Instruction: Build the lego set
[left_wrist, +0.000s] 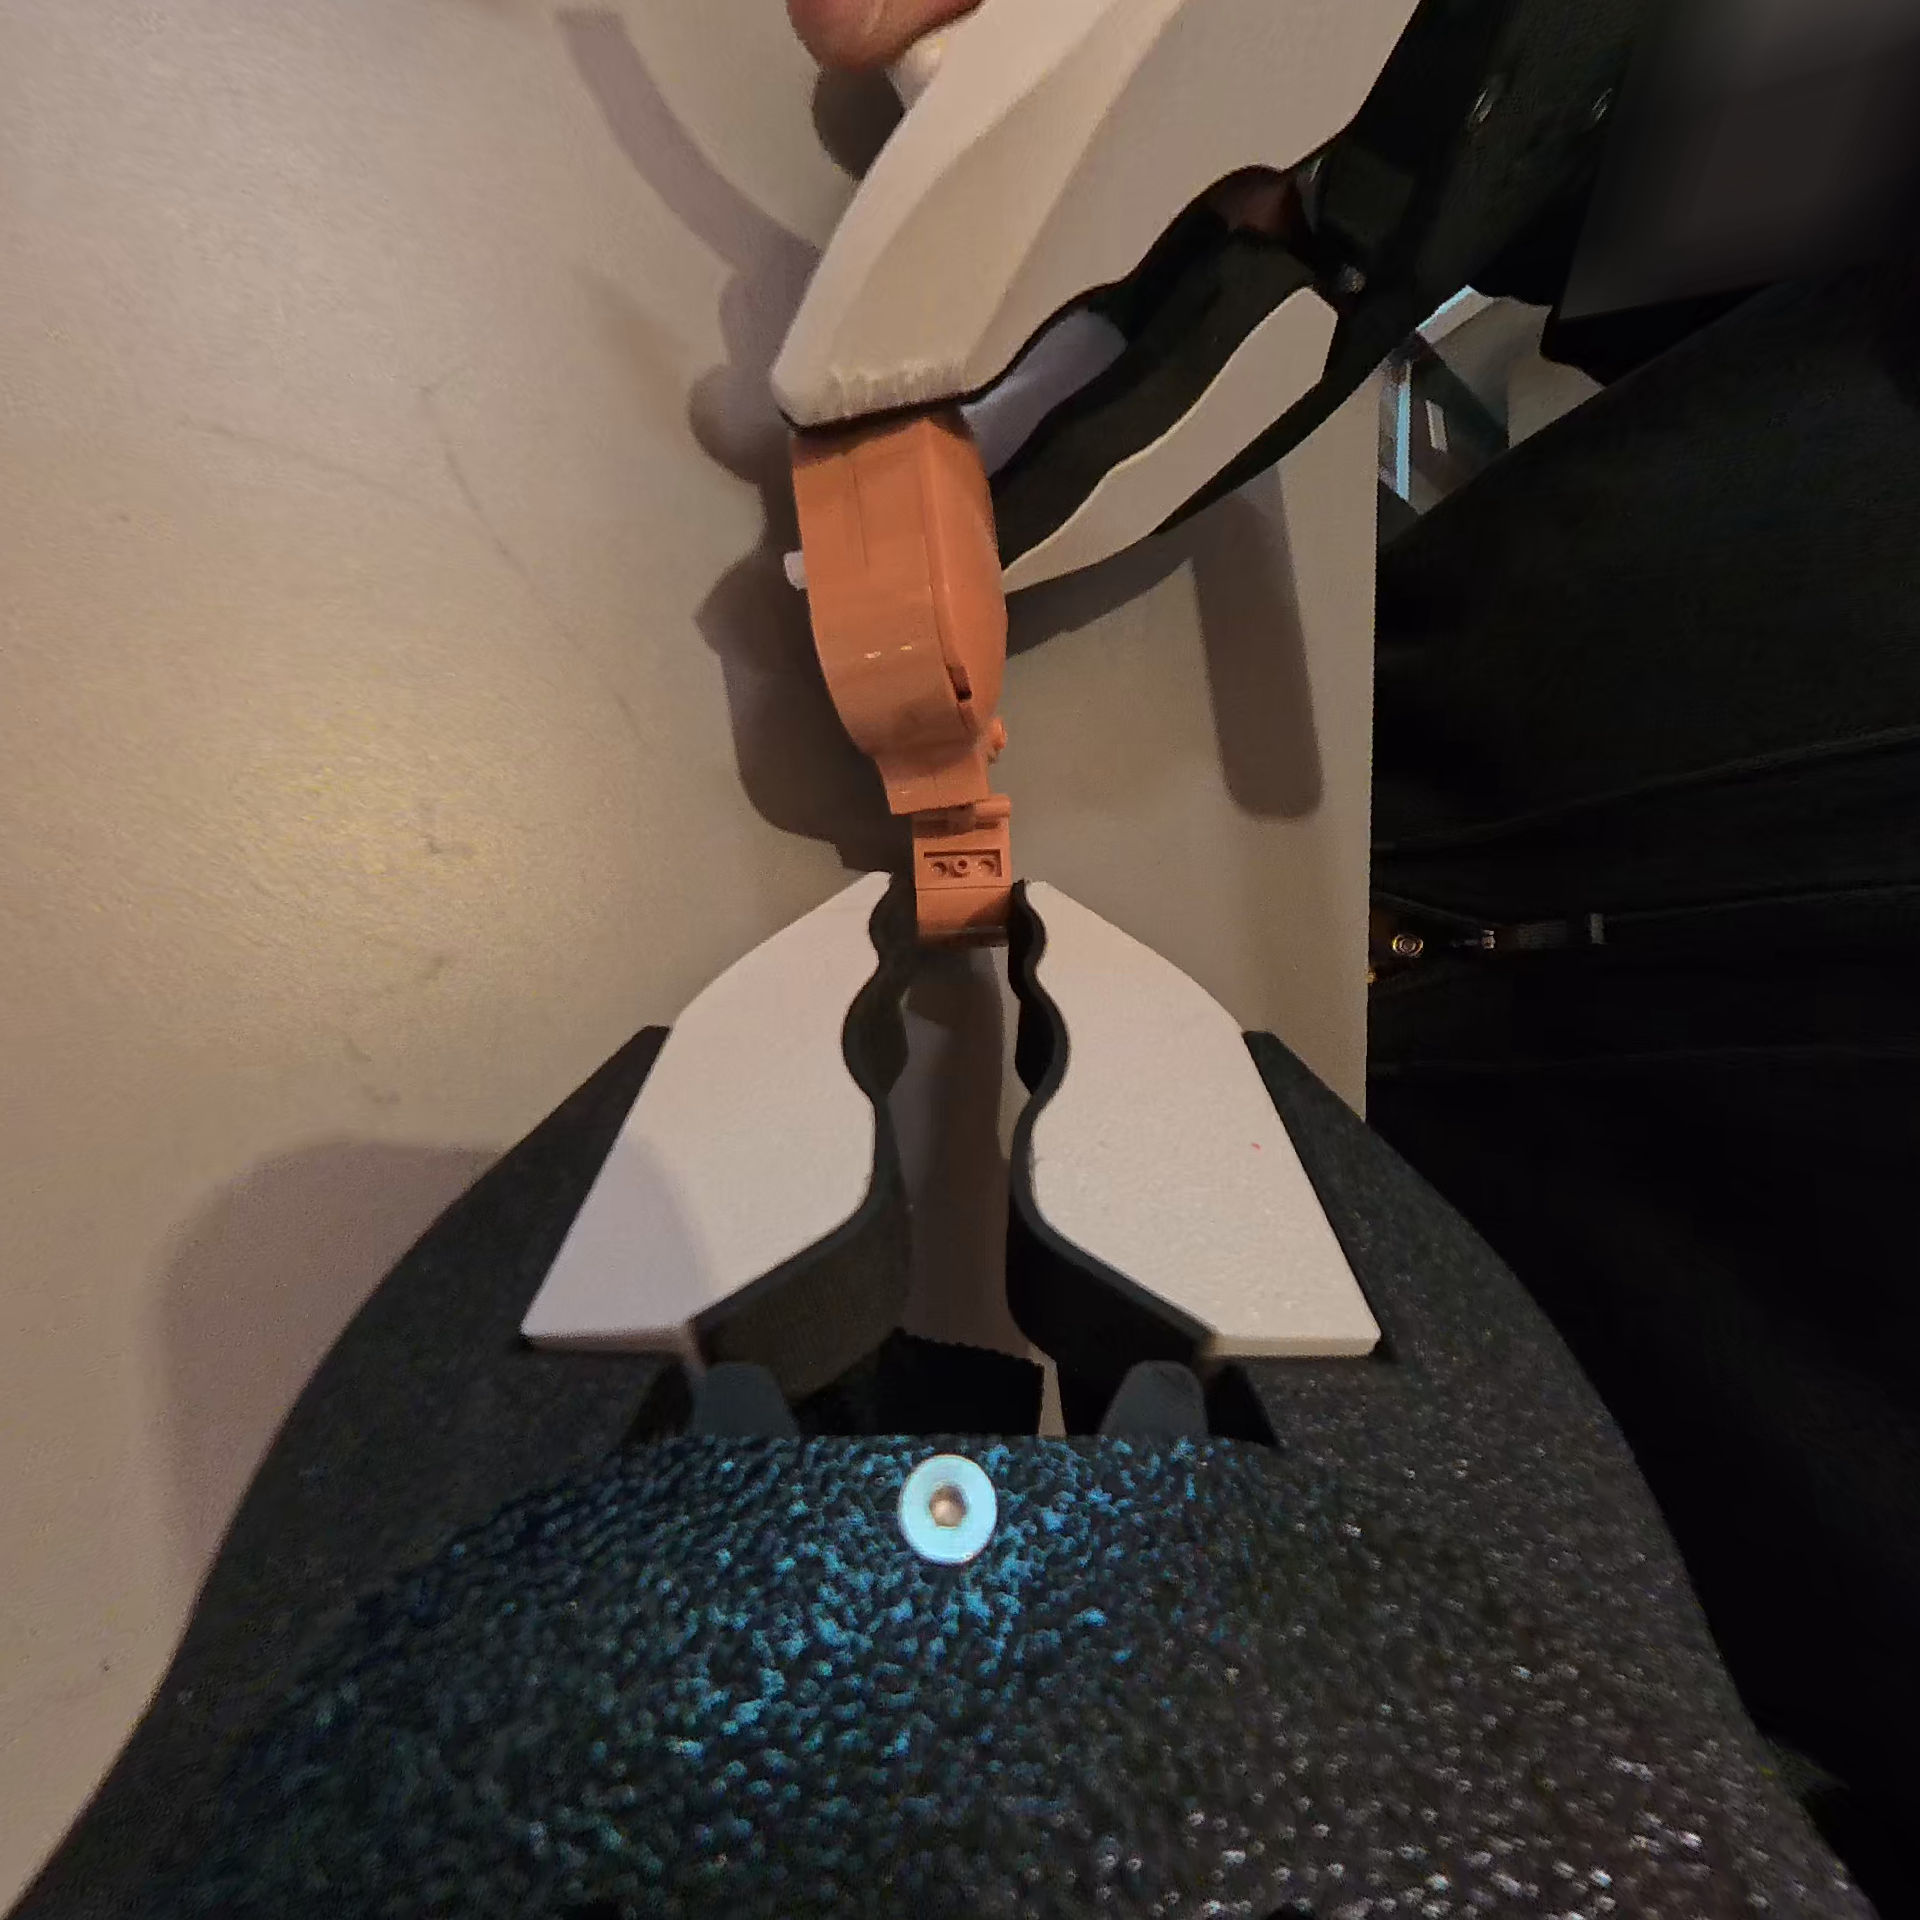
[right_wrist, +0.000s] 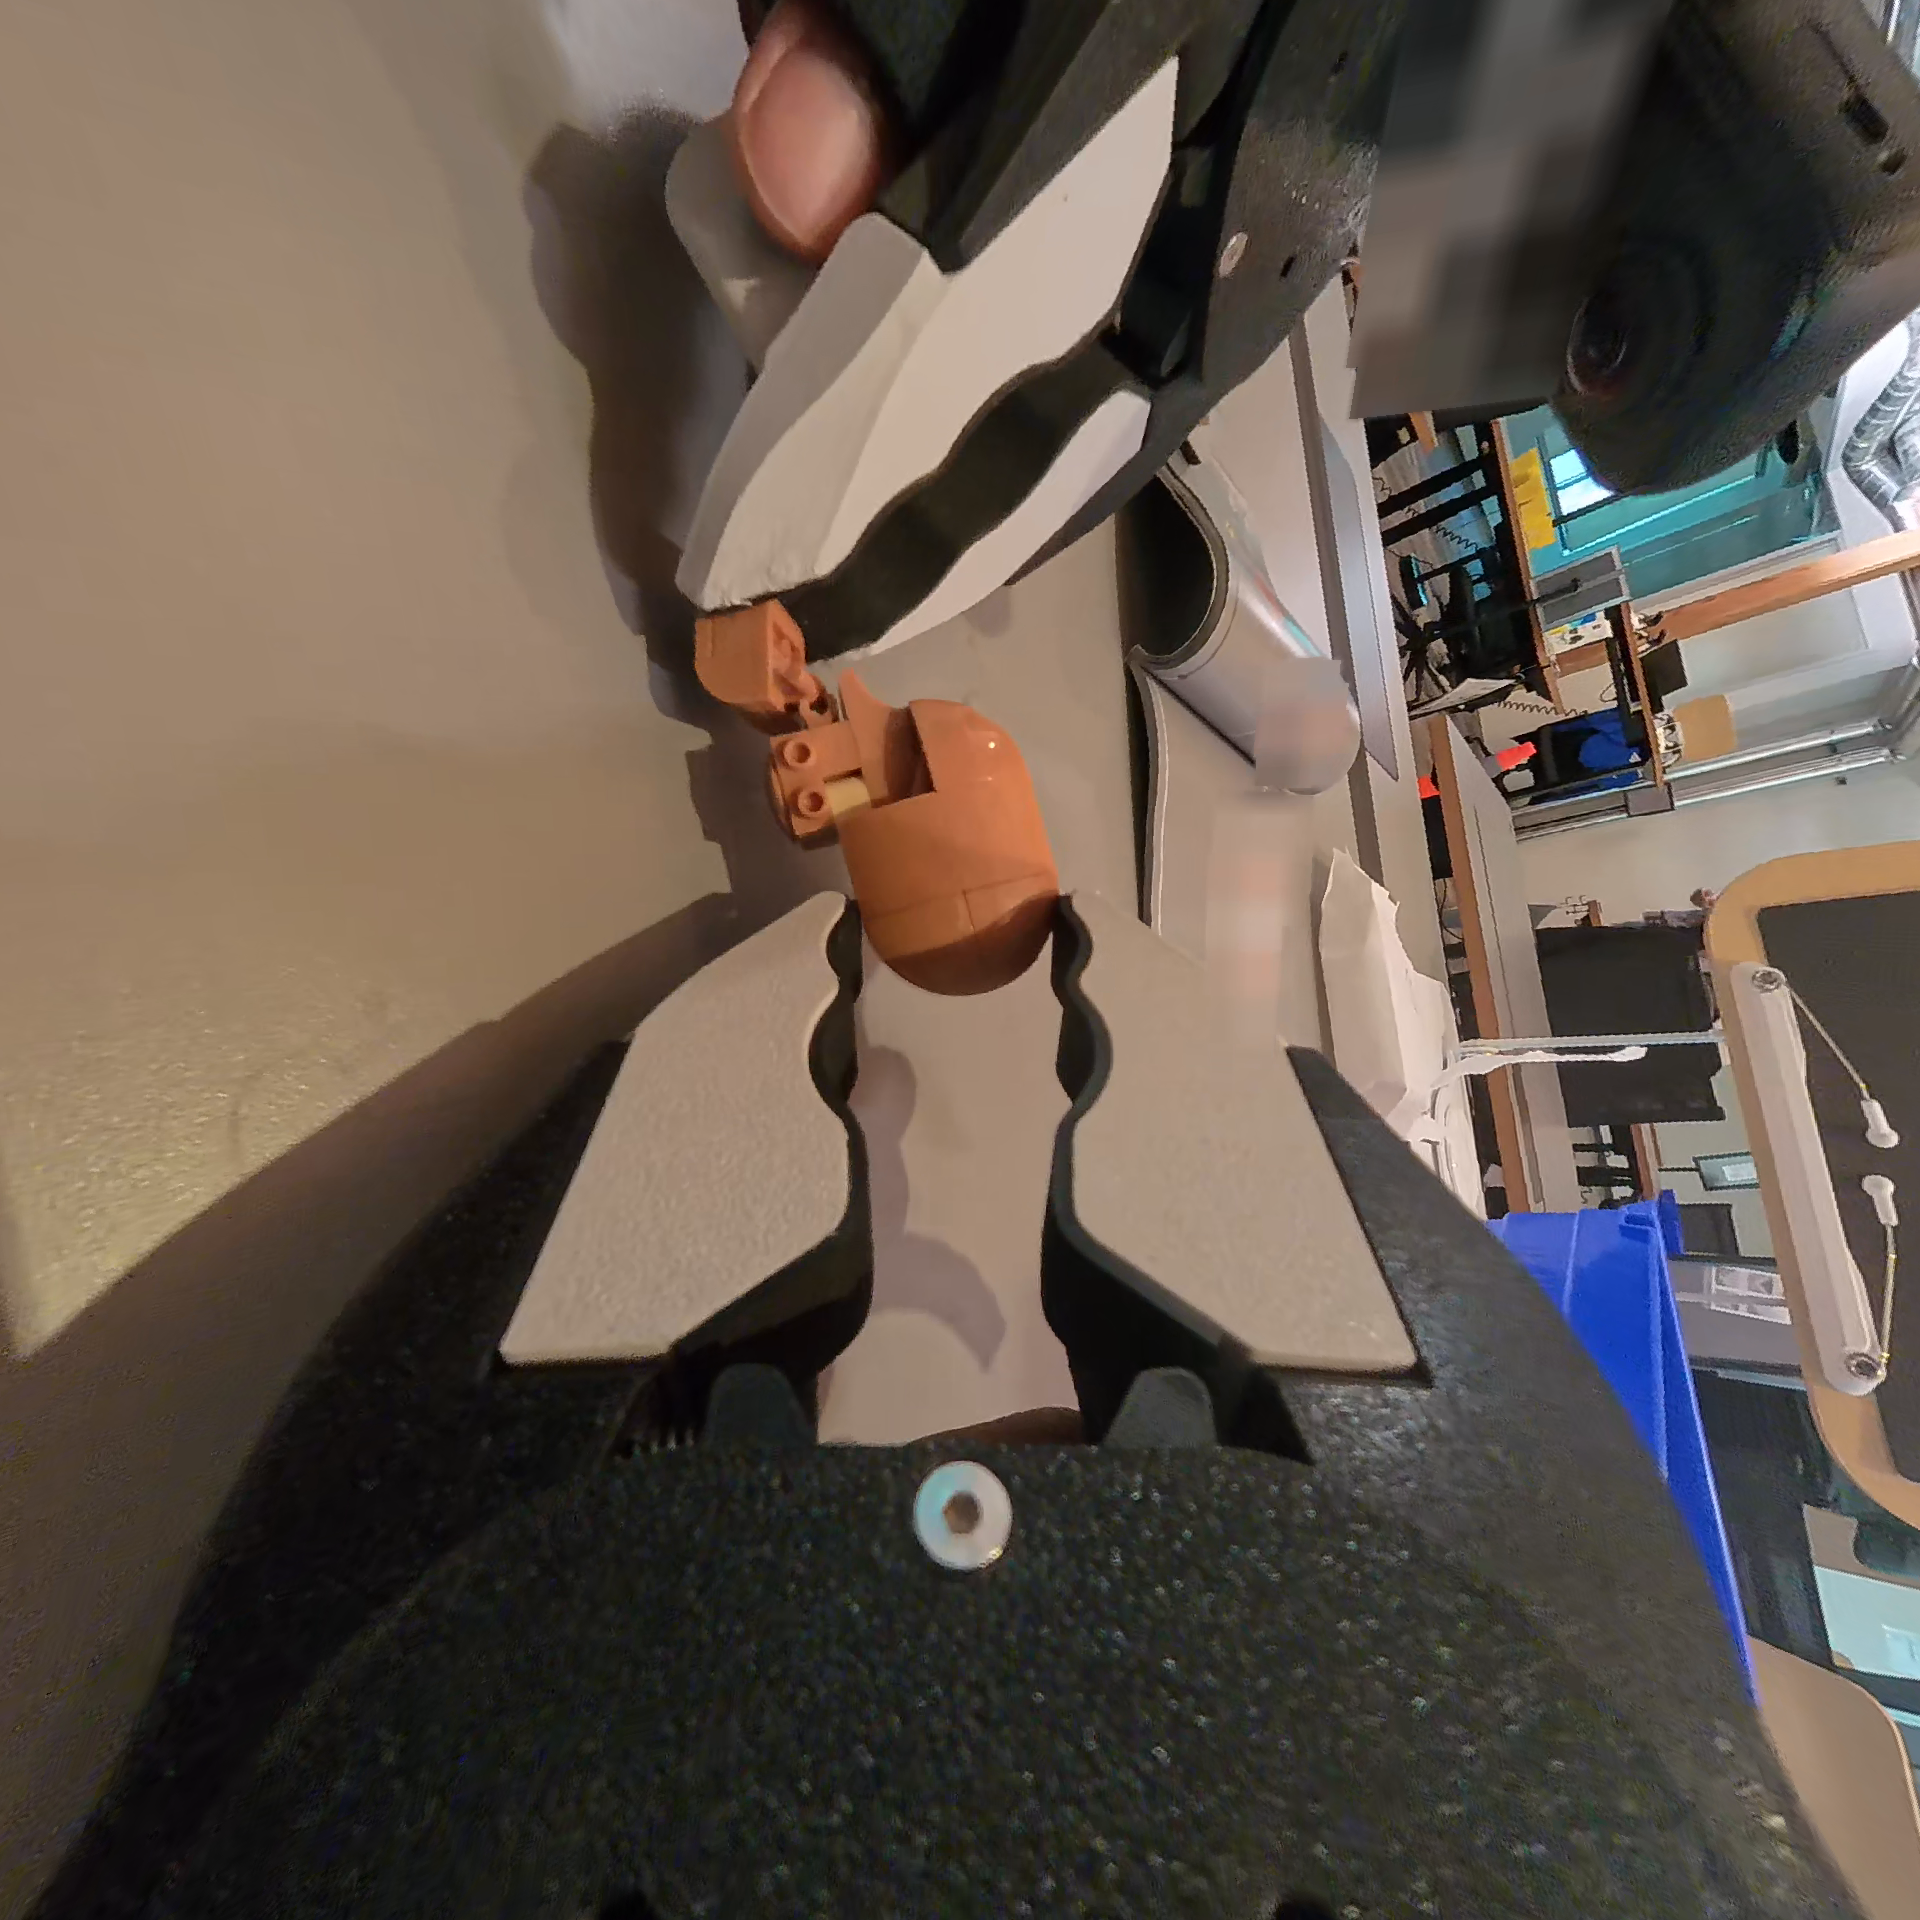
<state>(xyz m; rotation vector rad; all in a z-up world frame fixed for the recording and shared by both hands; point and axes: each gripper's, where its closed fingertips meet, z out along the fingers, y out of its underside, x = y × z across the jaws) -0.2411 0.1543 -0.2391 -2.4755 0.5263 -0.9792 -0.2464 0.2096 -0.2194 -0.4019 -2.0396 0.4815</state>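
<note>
While left claw (left_wrist: 954, 906) pinches small tan brick (left_wrist: 961, 883) and right claw (right_wrist: 956, 925) clamps rounded tan assembly (right_wrist: 940, 831) above tabletop (right_wrist: 312, 520), pieces meet at hinge. Risk: skewed push pops joint, curved shell slips from pads.

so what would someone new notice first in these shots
The rounded orange-brown lego body hangs mid-frame above the pale table, clamped at its end by the right hand-held gripper. Opposite it, the left hand-held gripper pinches the small orange-brown lego block, which meets the body at a joint.
</note>
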